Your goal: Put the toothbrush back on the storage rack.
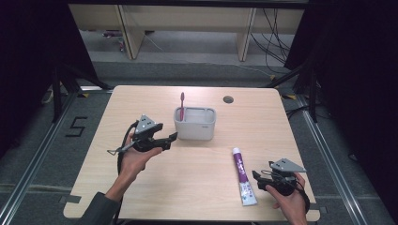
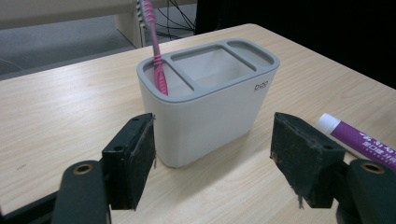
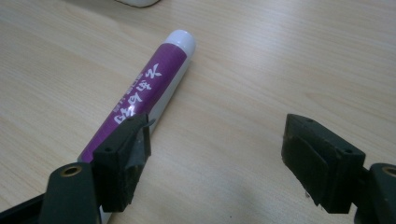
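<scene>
A white holder with a grey top (image 1: 195,124) stands mid-table, a pink toothbrush (image 1: 182,104) upright in its left compartment. My left gripper (image 1: 171,138) hovers just left of it, open and holding nothing. In the left gripper view the holder (image 2: 205,107) and toothbrush (image 2: 156,60) stand just beyond that gripper (image 2: 212,158), whose jaws are spread wide. A purple and white toothpaste tube (image 1: 244,177) lies flat at the front right. My right gripper (image 1: 257,177) is open beside it. In the right gripper view the tube (image 3: 144,98) lies past the left jaw, outside the gap of this gripper (image 3: 219,154).
The wooden table (image 1: 141,187) has a round cable hole (image 1: 228,99) near its far edge. The toothpaste cap (image 2: 329,122) shows at the right in the left gripper view. Dark curtains and floor rails flank the table.
</scene>
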A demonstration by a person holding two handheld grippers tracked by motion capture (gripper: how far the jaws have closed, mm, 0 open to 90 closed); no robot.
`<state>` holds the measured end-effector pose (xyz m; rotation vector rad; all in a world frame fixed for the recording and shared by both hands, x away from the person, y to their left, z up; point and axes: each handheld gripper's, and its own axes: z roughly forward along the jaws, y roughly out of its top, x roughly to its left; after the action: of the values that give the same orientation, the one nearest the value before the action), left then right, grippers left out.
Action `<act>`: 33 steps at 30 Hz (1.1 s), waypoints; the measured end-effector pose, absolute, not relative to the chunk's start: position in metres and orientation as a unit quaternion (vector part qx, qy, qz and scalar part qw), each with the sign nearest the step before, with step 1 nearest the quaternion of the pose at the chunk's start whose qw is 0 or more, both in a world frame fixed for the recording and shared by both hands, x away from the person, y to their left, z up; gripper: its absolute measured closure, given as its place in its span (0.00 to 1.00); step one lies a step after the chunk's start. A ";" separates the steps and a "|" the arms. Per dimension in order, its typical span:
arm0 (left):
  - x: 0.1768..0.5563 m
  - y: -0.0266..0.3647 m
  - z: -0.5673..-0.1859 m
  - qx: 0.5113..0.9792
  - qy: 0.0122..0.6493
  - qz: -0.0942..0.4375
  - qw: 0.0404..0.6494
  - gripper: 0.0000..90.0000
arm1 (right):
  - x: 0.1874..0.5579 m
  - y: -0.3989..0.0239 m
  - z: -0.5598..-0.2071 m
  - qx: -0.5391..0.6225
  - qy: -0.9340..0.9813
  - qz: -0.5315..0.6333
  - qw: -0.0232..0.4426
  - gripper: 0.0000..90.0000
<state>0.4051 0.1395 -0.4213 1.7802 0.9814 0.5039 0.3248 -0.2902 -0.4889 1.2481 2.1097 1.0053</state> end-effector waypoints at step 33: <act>0.376 0.150 -0.446 0.760 0.397 0.194 0.477 0.28 | 0.325 -0.289 -0.489 0.459 0.773 0.367 0.242 0.28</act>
<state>0.3762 0.1501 -0.4459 1.8560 0.9705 0.4739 0.3246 -0.2892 -0.4892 1.2546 2.1127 1.0024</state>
